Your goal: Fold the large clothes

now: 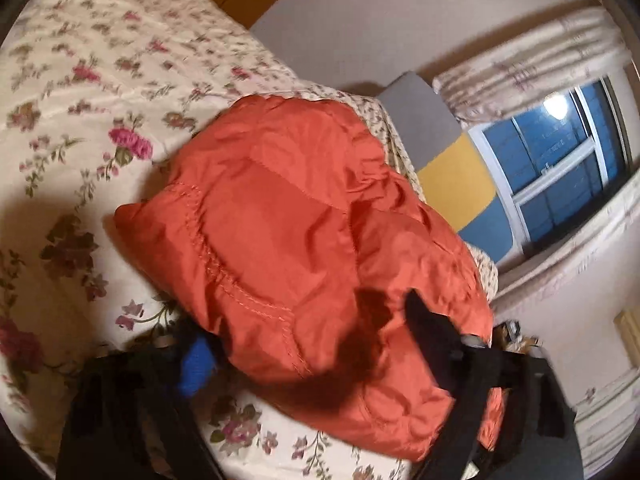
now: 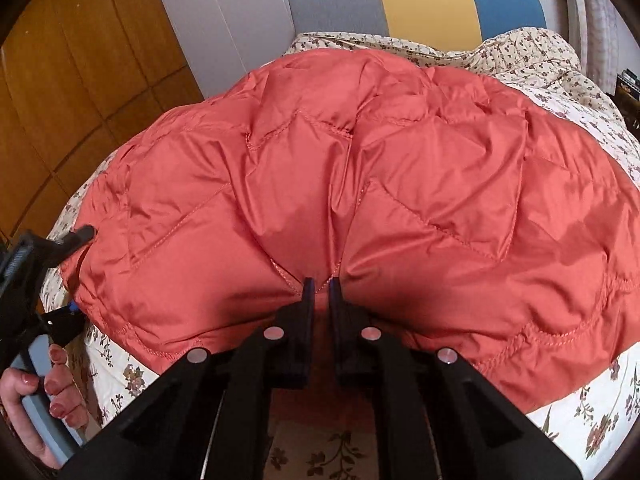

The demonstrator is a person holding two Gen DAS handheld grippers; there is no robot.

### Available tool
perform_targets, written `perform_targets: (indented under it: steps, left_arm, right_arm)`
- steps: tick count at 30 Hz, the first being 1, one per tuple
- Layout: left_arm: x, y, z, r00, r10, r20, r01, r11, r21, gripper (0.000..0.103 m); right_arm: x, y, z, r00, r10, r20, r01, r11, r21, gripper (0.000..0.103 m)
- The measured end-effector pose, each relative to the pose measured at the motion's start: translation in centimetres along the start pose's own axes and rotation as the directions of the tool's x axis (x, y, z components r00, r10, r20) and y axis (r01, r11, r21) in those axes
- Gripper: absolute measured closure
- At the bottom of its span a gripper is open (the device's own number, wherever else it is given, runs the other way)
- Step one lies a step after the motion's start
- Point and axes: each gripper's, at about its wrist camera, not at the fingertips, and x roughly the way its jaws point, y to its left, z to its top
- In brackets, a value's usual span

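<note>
Floral cream bedding [image 1: 100, 92] covers the bed and carries everything else in view. At its far end stands a padded headboard [image 2: 420, 4] in grey, yellow and blue panels, with a window [image 1: 560, 160] and patterned curtains [image 1: 532, 56] beyond it in the left wrist view, and brown wooden cabinet doors [image 2: 80, 60] to the side in the right wrist view.

On the bedding lies the quilted orange-red puffer jacket [image 2: 360, 168], bunched and puffed up, spreading across most of the bed's width in the right wrist view. Its stitched hem edge faces the person.

The right gripper [image 2: 321, 286] has its jaws drawn nearly together, pinching a fold of the jacket's near edge between them. The left gripper [image 2: 78, 276] is at the jacket's left corner: one finger [image 2: 82, 235] rests on top of the fabric, the other [image 2: 64, 322] sits below the edge, so the jaws straddle that corner with fabric between them. The person's left hand [image 2: 40, 396], nails painted pink, wraps the grey handle.
</note>
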Motion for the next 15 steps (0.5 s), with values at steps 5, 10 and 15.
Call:
perform_targets:
  steps: [5,10,15]
  left_arm:
    - [0.4,0.9,0.4,0.999,-0.021,0.035,0.024,0.997,-0.079,0.041]
    - [0.5,1.1,1.0,0.999,-0.029,0.03,0.032,0.992,-0.122,0.068]
    - [-1.3,-2.5,1.5,0.995,0.001,0.096,-0.003,1.0,0.026,0.082]
  right_arm:
    - [-0.1,-0.1,0.1,1.0,0.007,0.0,-0.007,1.0,0.006,0.097]
    - [-0.1,-0.1,0.0,1.0,0.007,0.0,-0.007,1.0,0.005,0.097]
    - [-0.1,0.3,0.0,1.0,-0.011,0.002,0.011,1.0,-0.004,0.097]
